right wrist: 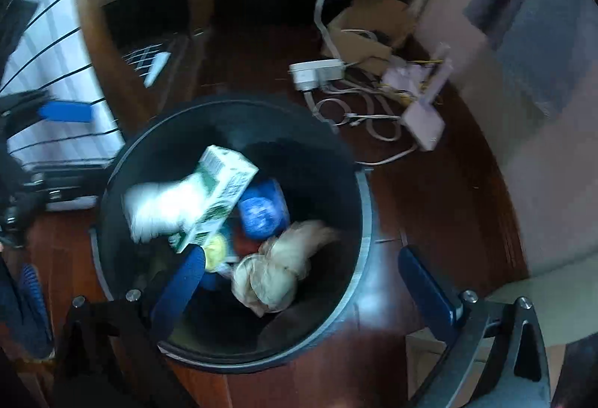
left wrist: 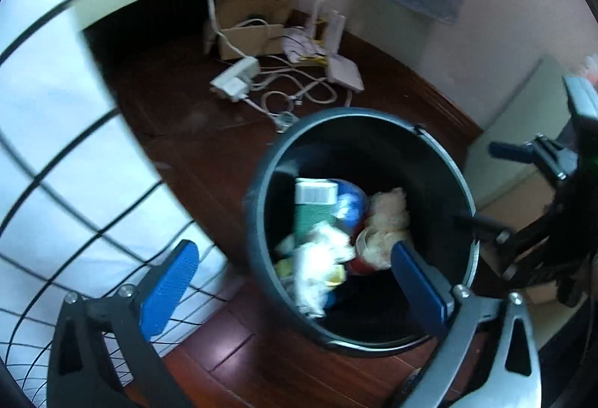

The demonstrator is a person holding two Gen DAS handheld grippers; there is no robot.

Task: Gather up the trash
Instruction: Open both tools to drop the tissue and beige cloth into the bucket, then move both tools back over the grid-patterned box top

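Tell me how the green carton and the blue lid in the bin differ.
The carton is a long box, green and white with print; the lid is round and blue. The carton lies slanted on top of the pile, one end high near the white wad; the lid sits lower, partly covered by the carton. Both are inside the black bin, and neither open claw holds them.
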